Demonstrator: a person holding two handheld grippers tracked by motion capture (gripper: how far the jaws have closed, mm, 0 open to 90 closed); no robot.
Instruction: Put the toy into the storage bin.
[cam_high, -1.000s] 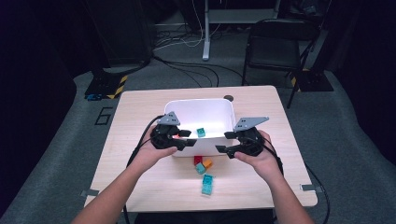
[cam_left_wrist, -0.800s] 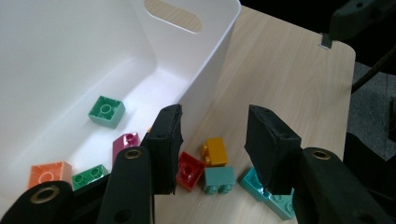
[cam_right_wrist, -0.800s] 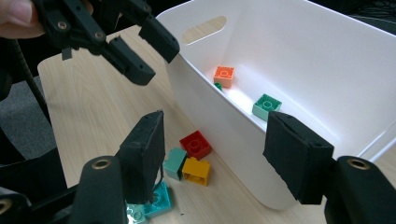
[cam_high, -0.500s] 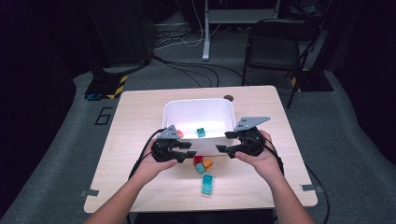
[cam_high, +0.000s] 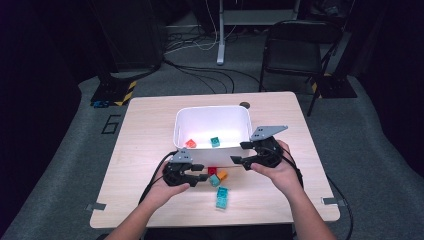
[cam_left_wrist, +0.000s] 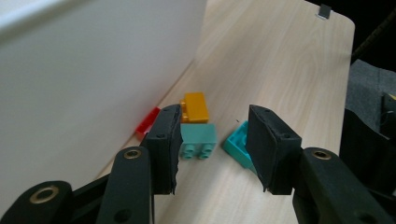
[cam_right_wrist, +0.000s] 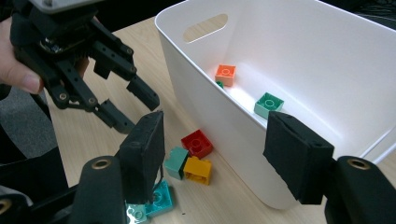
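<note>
Left gripper (cam_high: 199, 176) sat low over the table (cam_high: 140, 150) with jaws parted and gripping nothing, aimed at the small teal brick (cam_left_wrist: 199, 140) lying between them beside the yellow brick (cam_left_wrist: 195, 107) and red brick (cam_left_wrist: 147, 122), all just outside the white bin (cam_high: 212, 115). Right gripper (cam_high: 239, 152) hung at the bin's near wall, jaws wide and empty. An orange brick (cam_right_wrist: 225, 74) and green brick (cam_right_wrist: 268, 104) lay inside the bin.

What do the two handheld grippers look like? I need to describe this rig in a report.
Both the left gripper and right gripper are black, each topped by a grey three-cornered plate, with brass-coloured pivots, flat black padded jaws and a trailing black cable. Forearms are bare.
</note>
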